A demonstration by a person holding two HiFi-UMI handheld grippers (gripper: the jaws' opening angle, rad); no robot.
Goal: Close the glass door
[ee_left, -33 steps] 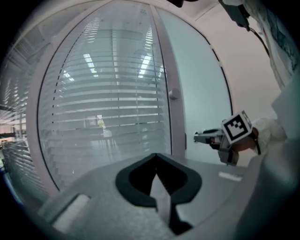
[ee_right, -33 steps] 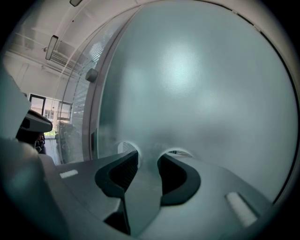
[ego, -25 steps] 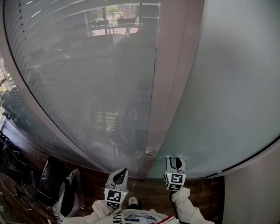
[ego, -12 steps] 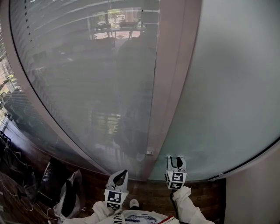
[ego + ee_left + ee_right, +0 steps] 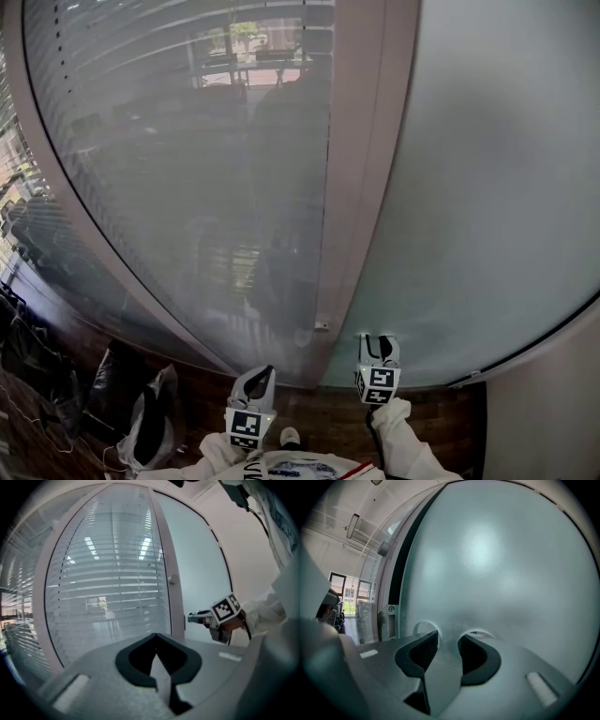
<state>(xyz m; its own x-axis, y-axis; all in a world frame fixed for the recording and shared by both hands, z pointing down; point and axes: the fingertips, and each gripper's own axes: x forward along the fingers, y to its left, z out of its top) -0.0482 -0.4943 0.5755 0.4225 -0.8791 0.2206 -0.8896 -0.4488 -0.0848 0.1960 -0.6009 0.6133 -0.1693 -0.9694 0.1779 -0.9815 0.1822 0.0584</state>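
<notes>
Glass door (image 5: 487,187): a frosted pane fills the right of the head view, directly in front of the person and beside a pale upright frame (image 5: 361,187).
Right tool (image 5: 377,345): extended from a white sleeve (image 5: 403,441), jaws wide apart and gripping nothing. The tips are right at the frosted pane, though whether they press on it cannot be told.
Left tool (image 5: 256,377): jaws narrow, closed together and empty, low and just left of the frame.
Window (image 5: 187,169): slatted blinds behind glass, left of the frame.
Floor (image 5: 319,408): dark wood, with bags (image 5: 141,417) lying at the left.
</notes>
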